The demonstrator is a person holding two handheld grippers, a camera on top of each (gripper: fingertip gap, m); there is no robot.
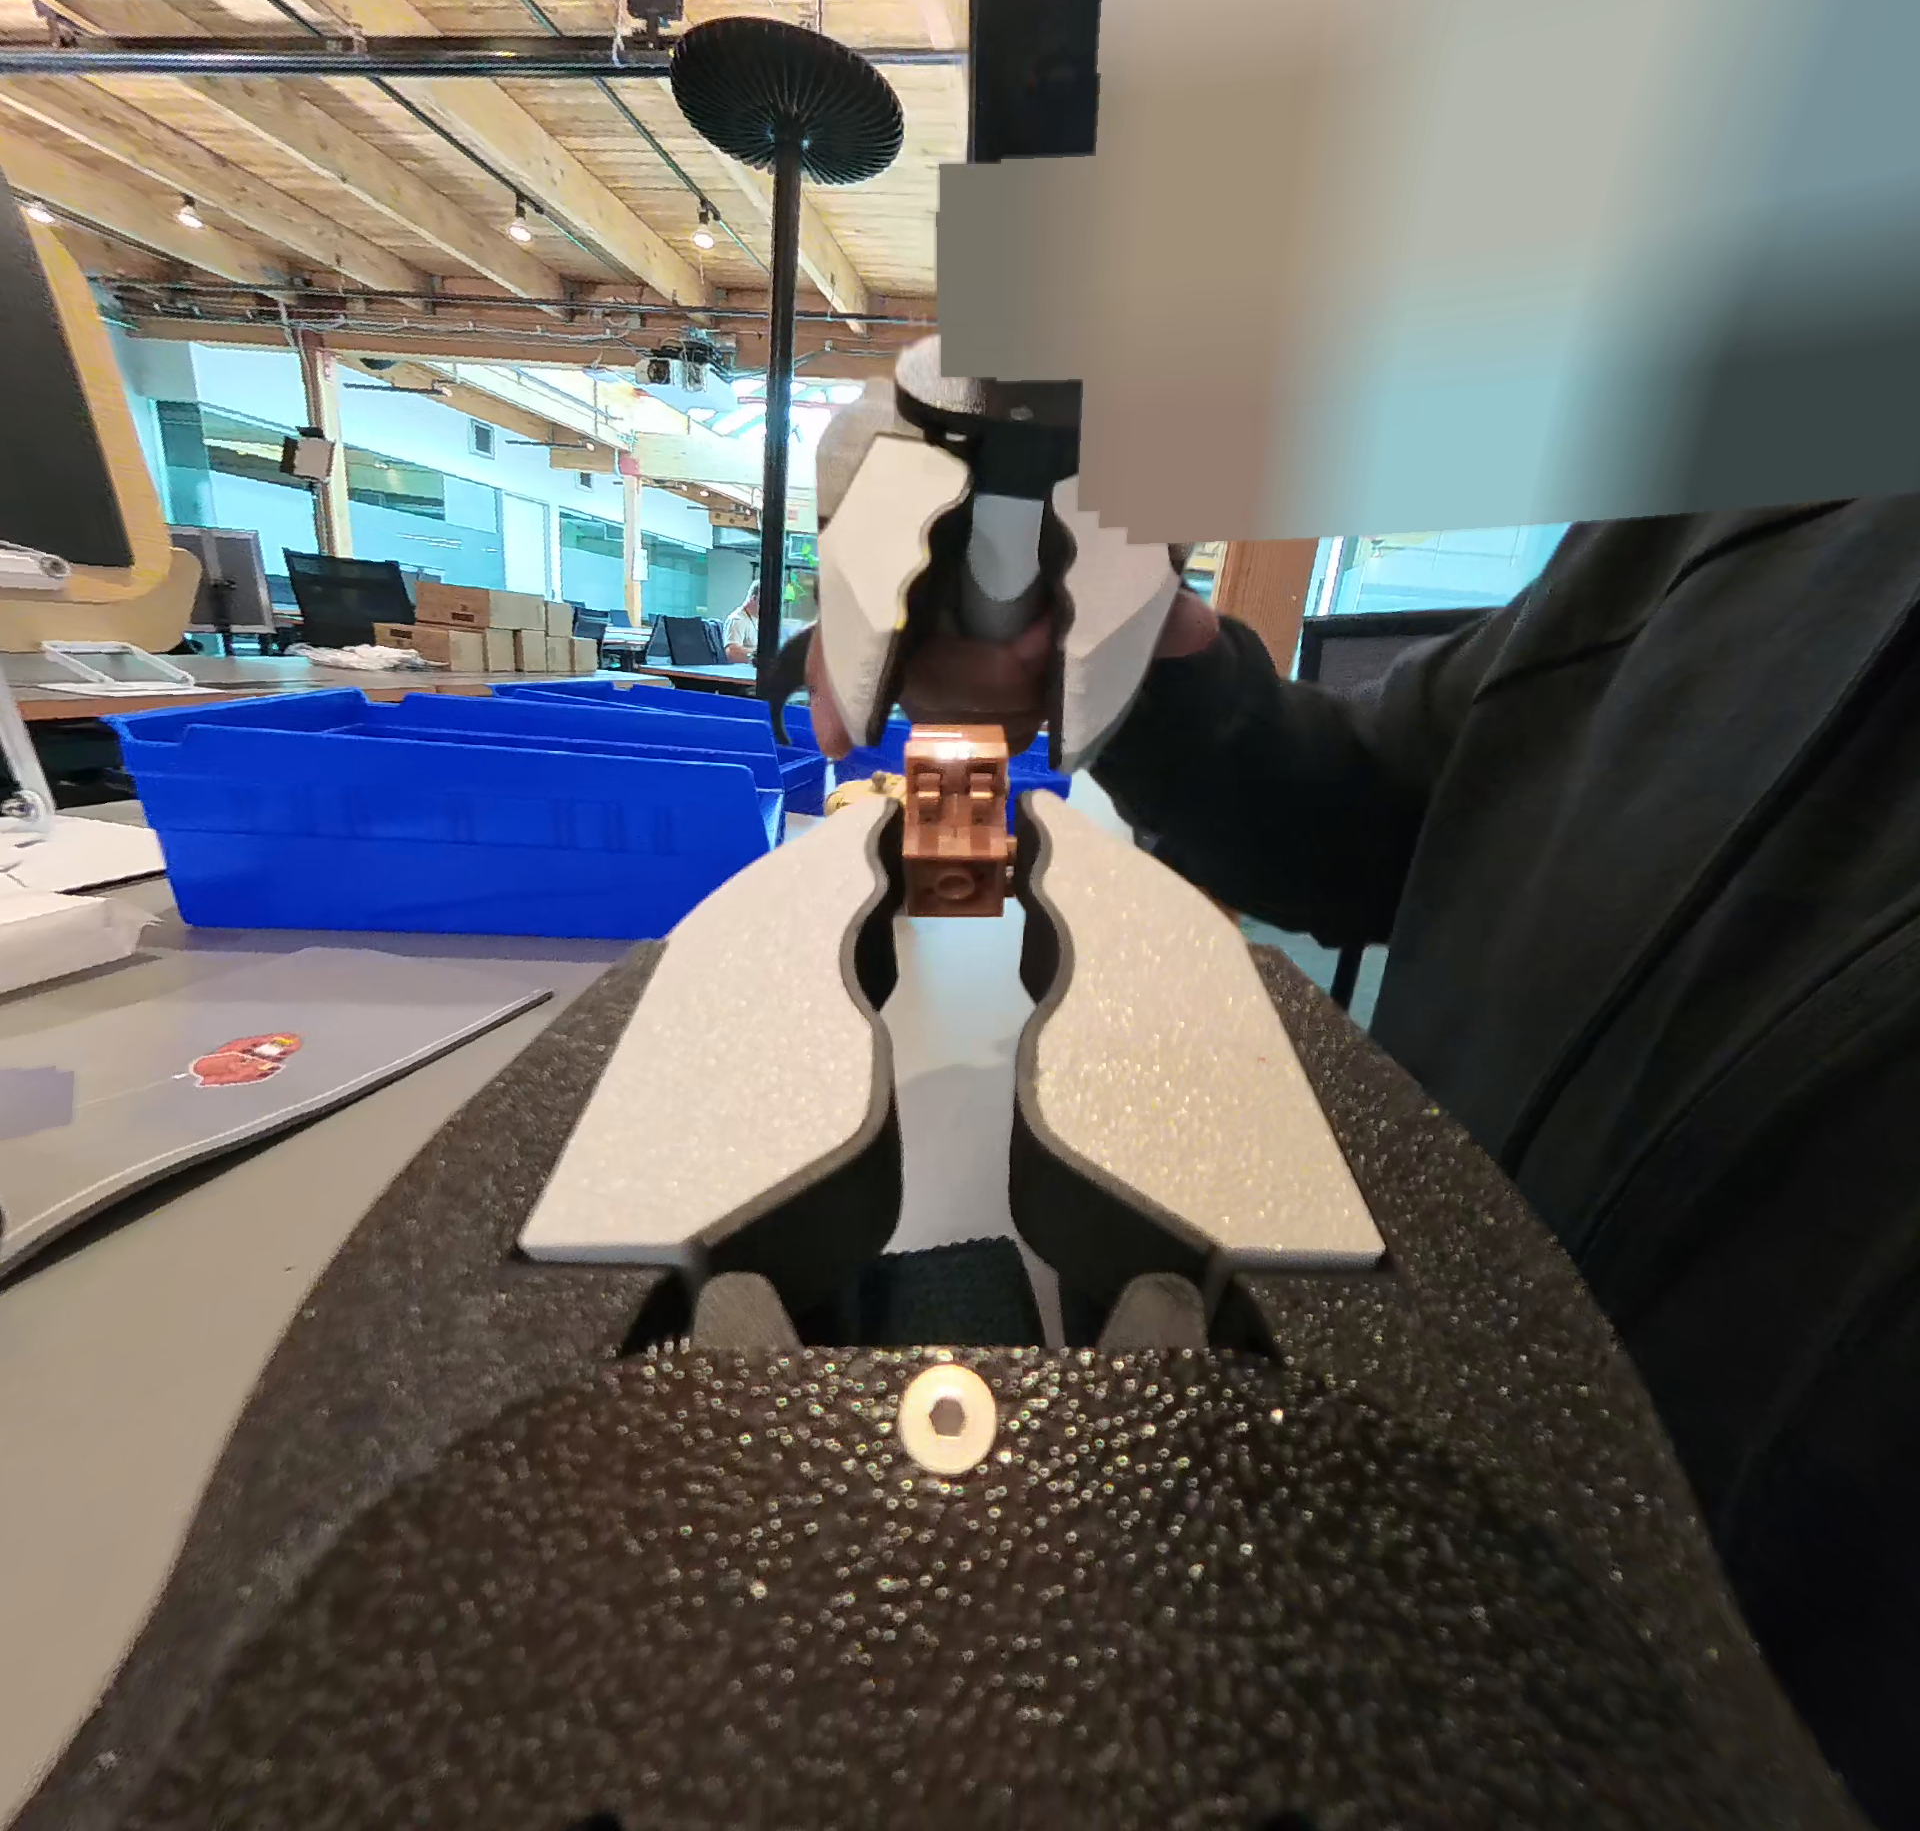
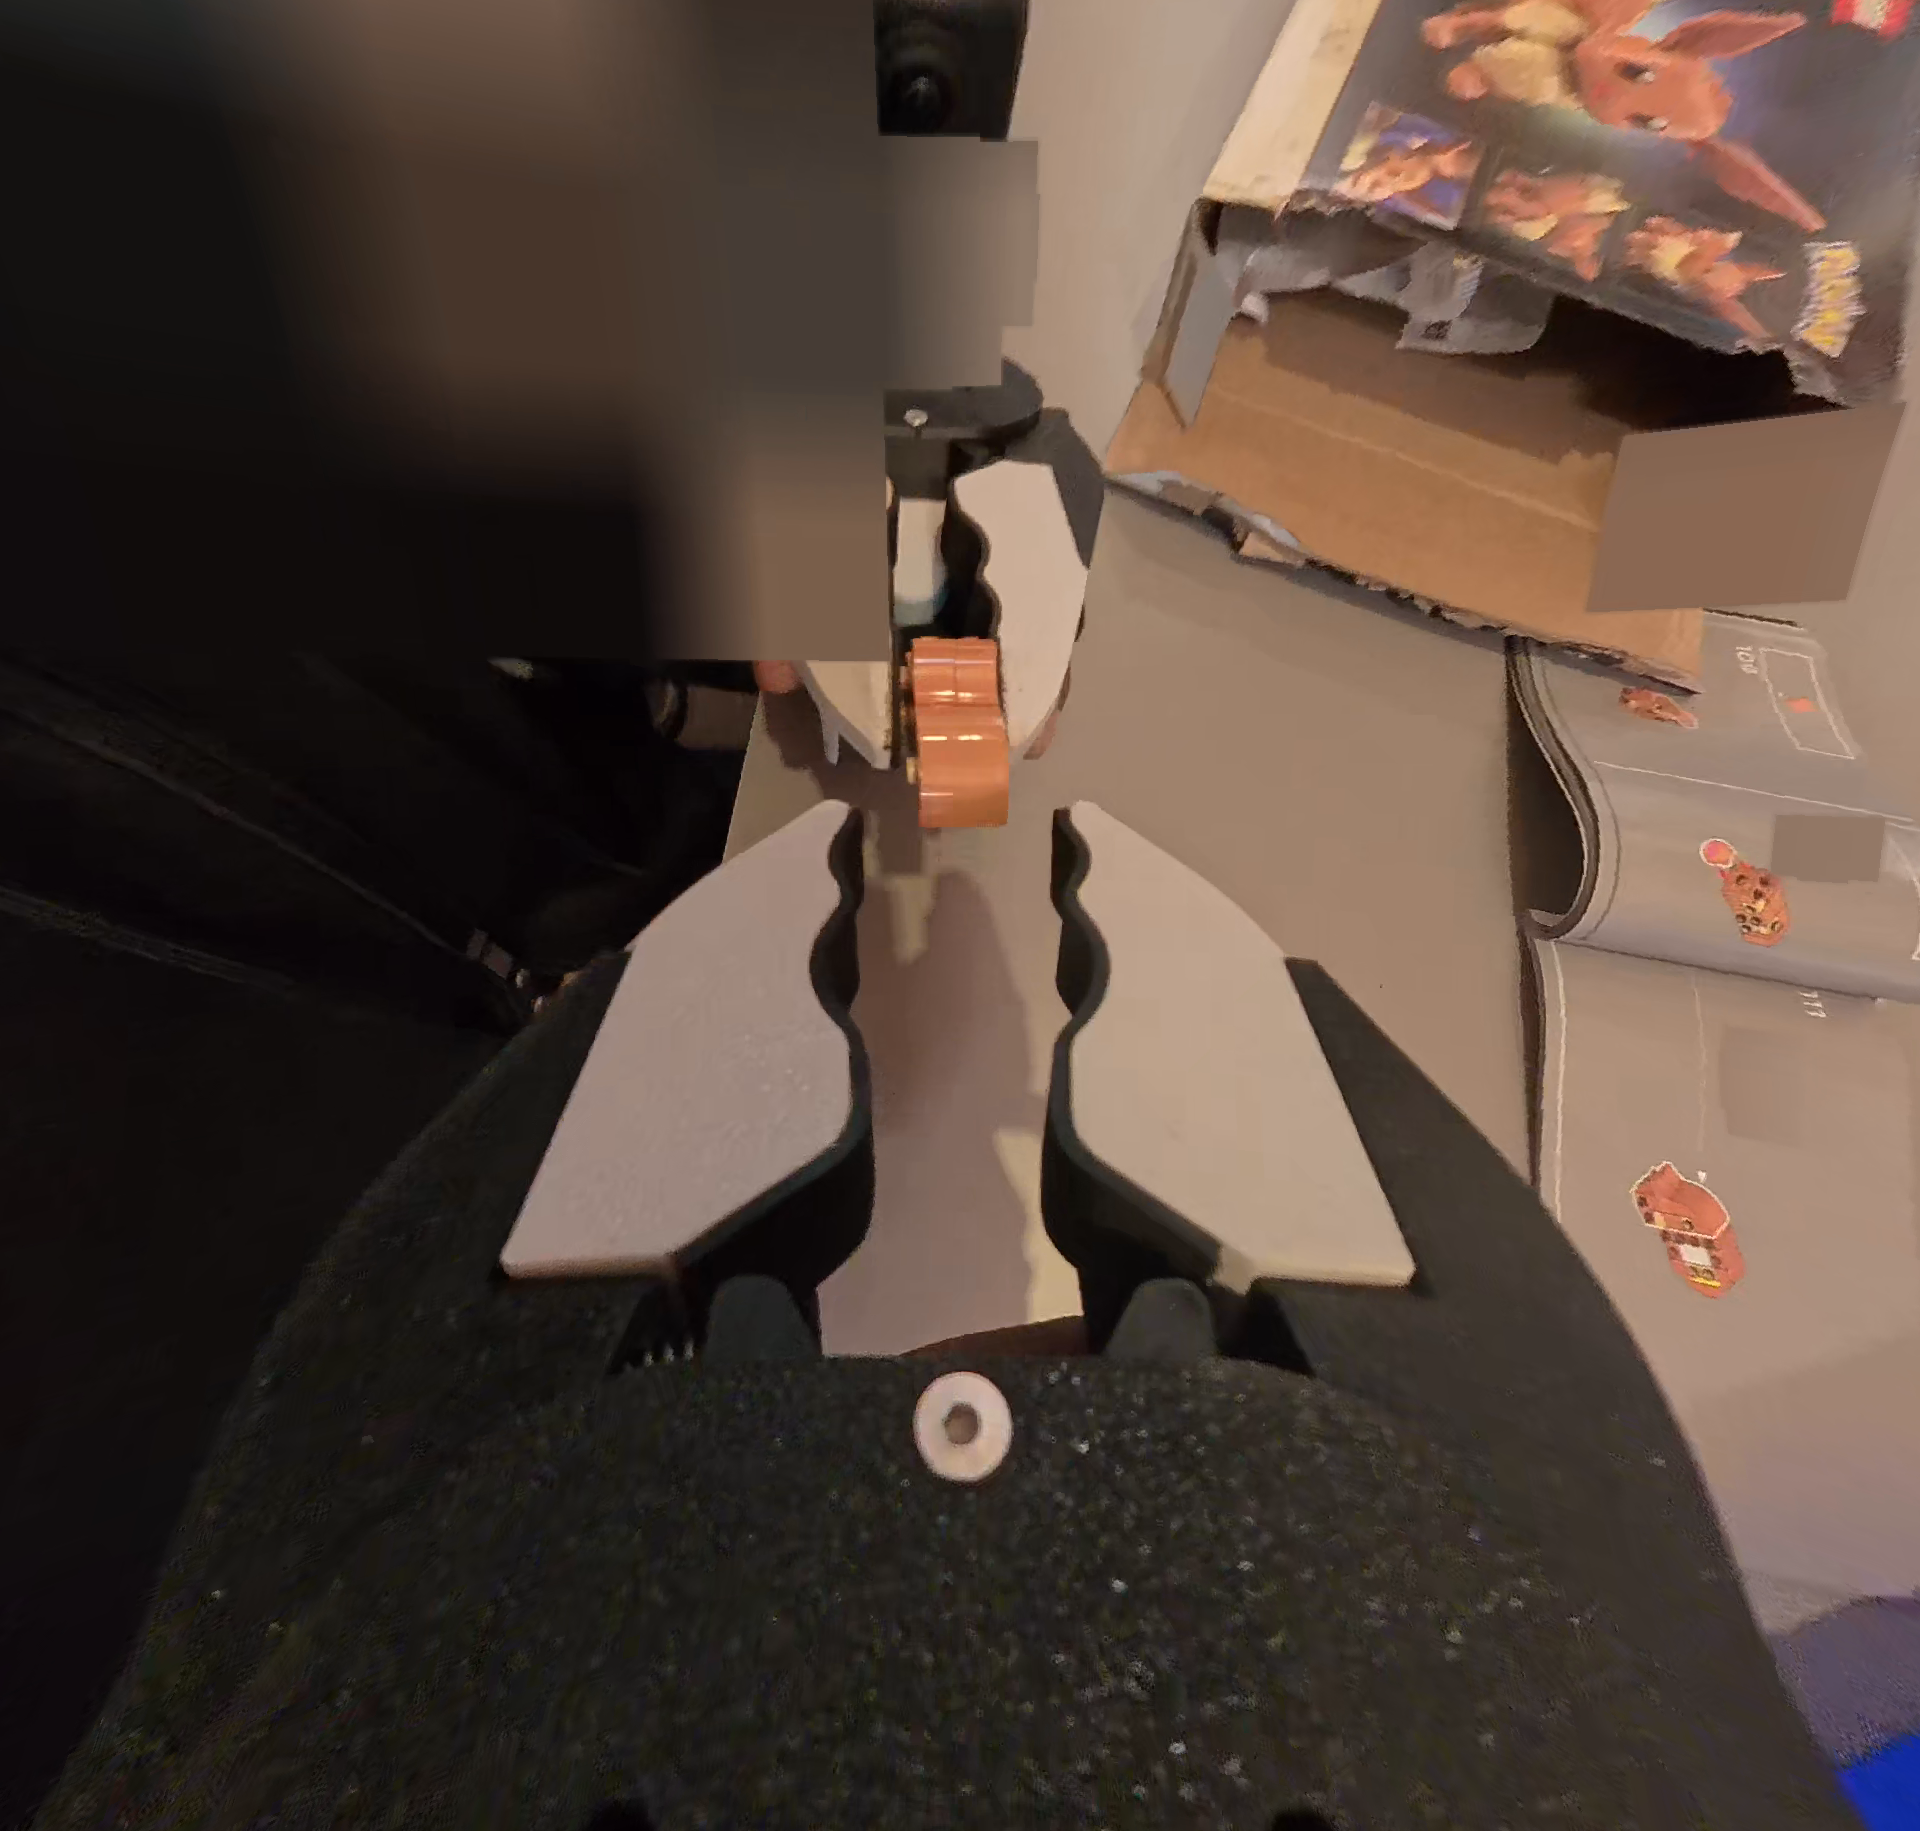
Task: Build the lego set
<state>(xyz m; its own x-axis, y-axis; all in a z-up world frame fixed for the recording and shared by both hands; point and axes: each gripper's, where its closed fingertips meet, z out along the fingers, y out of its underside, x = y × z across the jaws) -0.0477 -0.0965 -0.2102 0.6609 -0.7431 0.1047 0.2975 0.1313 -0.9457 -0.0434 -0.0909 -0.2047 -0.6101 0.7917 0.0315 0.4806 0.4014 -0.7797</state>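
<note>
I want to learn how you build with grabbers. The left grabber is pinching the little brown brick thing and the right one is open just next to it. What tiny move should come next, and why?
Probably back the right gripper straight away. Its fingers stand apart, clear of the brown brick piece, which the left gripper pinches alone.

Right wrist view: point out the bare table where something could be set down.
Bare grey table lies between the right gripper and the open booklet, below the torn cardboard box. It is crowded ahead, where the left gripper grips the brown brick assembly.
</note>
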